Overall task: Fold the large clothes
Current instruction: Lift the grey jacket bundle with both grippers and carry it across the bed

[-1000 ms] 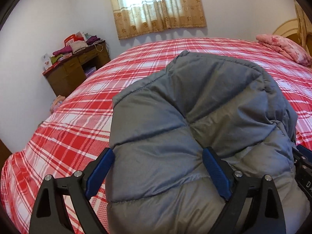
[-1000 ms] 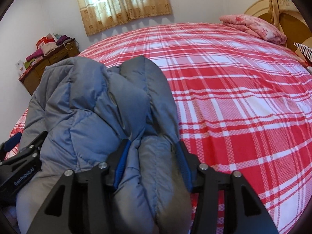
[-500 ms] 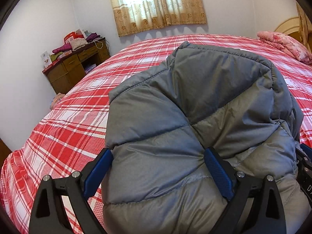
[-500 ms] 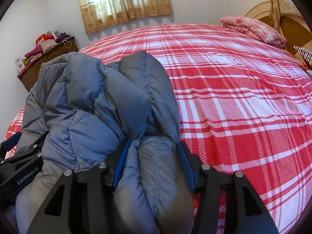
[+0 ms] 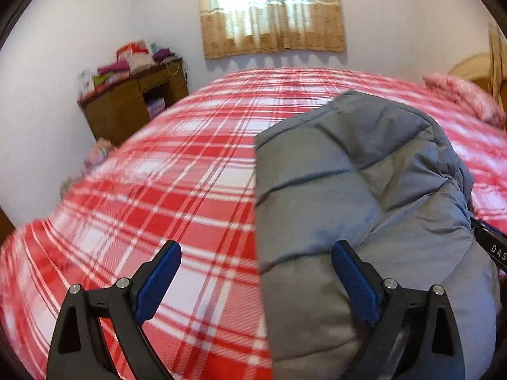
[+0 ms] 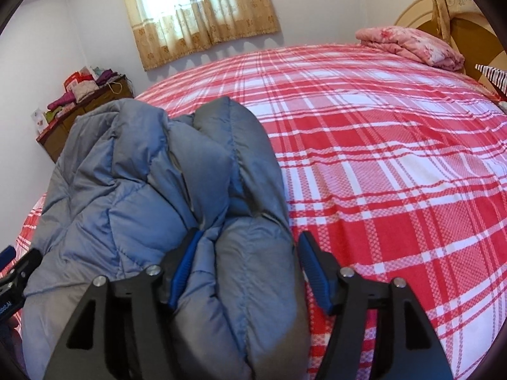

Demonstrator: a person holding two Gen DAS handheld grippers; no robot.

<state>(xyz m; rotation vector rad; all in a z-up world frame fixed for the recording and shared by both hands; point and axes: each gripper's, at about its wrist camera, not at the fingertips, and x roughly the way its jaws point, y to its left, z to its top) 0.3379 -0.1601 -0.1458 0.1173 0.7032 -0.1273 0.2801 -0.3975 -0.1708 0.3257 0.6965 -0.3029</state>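
A grey-blue puffer jacket (image 5: 364,209) lies bunched and folded on the red plaid bed (image 5: 177,196). My left gripper (image 5: 256,281) is open; its left finger is over bare bedspread and its right finger (image 5: 355,285) rests against the jacket. The jacket also shows in the right wrist view (image 6: 177,202). My right gripper (image 6: 250,272) is open, its fingers standing on either side of a thick fold of the jacket, the right pad (image 6: 313,272) slightly apart from the fabric.
A brown dresser (image 5: 130,107) piled with clothes stands by the left wall. A pink folded blanket (image 6: 412,46) lies near the wooden headboard (image 6: 469,34) at the far right. A curtained window (image 6: 199,9) is behind the bed. The bedspread stretches wide to the right.
My left gripper has shifted left off the jacket, which no longer fills its jaws. My right gripper has opened wider and released the fold it was squeezing.
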